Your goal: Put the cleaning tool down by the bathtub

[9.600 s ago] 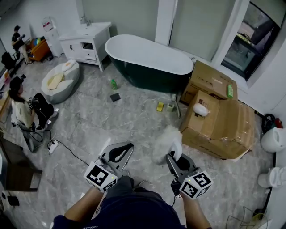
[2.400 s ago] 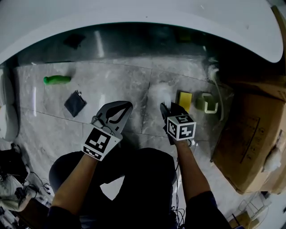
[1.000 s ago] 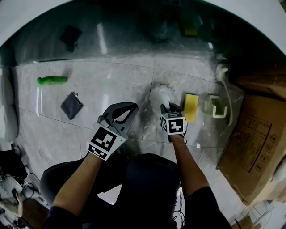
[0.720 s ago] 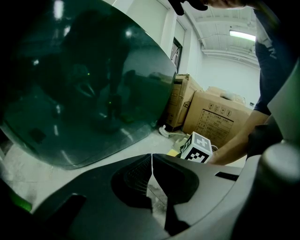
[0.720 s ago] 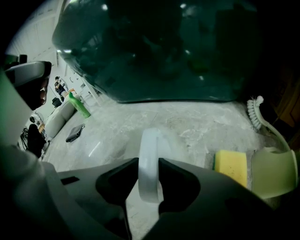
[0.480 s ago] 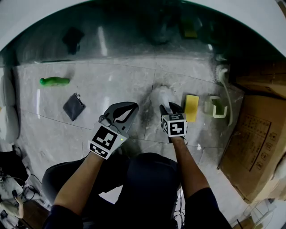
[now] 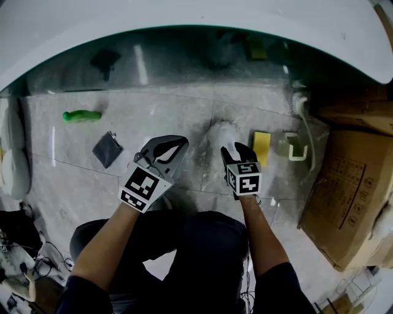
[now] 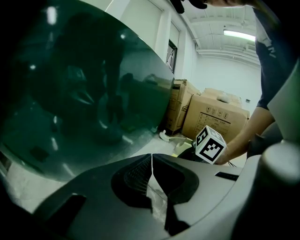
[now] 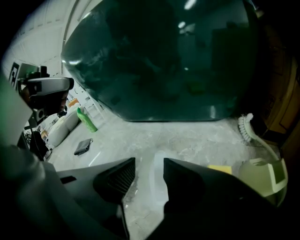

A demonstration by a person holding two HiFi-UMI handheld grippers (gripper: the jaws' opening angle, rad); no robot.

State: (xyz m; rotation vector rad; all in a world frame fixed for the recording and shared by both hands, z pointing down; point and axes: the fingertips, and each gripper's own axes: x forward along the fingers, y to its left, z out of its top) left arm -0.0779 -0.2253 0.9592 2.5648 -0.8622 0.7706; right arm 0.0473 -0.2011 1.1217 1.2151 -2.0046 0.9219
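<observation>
Centre of the head view, just under the tub wall: right gripper [image 7: 236, 149] has its jaws spread wide. They've just been opening, and the pads are clear of everything. Its own view shows the white fluffy cleaning tool [image 7: 220, 131] through the gap, lying on the grey floor [image 7: 153, 104] just ahead of the tips, not pinched. So the tool is down on the tile, near the dark green side of the bathtub [image 7: 184, 15]. Reads as released, placement looks done. Left gripper [image 7: 172, 147] sits beside it at centre left, jaws pressed together on nothing; idle, probably parked out of the way. Right of the tool, in a row: yellow sponge [image 7: 262, 147], pale green holder [image 7: 293, 146], white-handled brush [image 7: 302, 105] by the cardboard box [image 7: 353, 190] at the right edge. The tool lands in the same line, so likely the cleaning-kit spot. Upper left: green bottle [image 7: 81, 115] and dark cloth [image 7: 107, 149], well apart from it. My guess for next: back the right gripper straight off so the jaws don't snag the fluff.
</observation>
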